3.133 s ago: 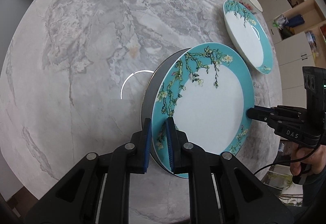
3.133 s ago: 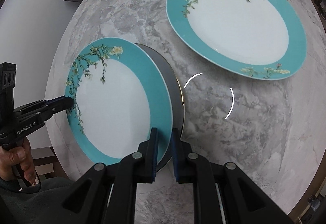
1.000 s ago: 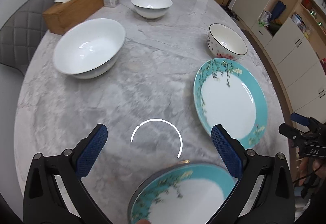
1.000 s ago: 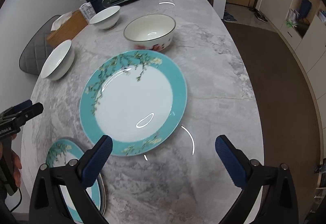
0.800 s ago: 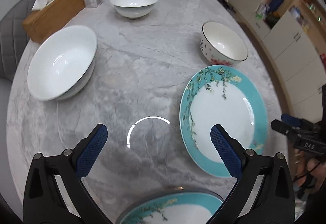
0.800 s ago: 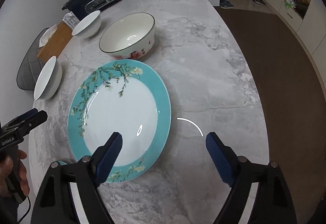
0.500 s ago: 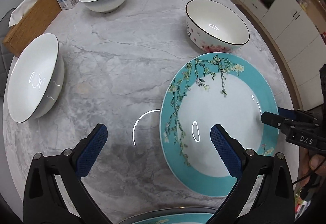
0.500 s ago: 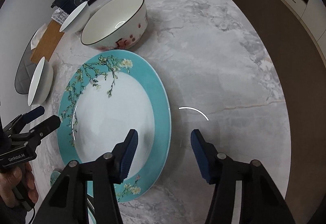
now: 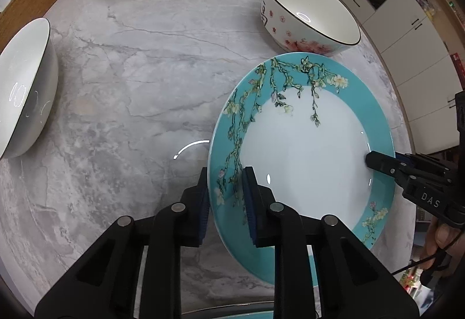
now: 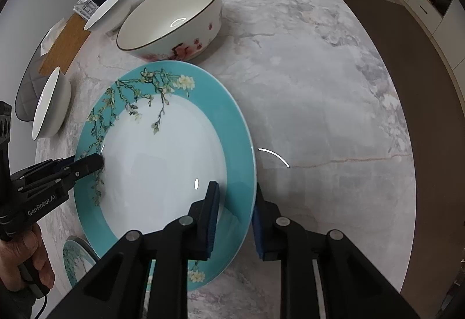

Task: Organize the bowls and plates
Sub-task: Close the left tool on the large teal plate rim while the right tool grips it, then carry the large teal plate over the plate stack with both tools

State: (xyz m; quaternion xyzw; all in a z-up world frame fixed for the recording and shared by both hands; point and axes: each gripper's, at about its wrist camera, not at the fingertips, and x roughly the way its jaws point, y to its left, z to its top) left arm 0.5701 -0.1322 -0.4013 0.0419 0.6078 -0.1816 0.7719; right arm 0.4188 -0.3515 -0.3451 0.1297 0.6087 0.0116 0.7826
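Marble table (image 9: 139,63); glossy round plate (image 9: 305,156) (teal rim) between tool (image 9: 226,197) pads.

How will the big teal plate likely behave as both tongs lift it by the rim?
The teal plate looks rigid glazed ceramic, so probably no flex. Its glossy highlights suggest a slippery rim. Left tongs and right tongs straddle opposite edges, so tilting seems less likely.

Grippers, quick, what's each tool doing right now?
Left tool: partly closed, fingers straddling the near-left rim of the teal plate, not visibly clamped.
Right tool: same, straddling the plate's opposite rim.
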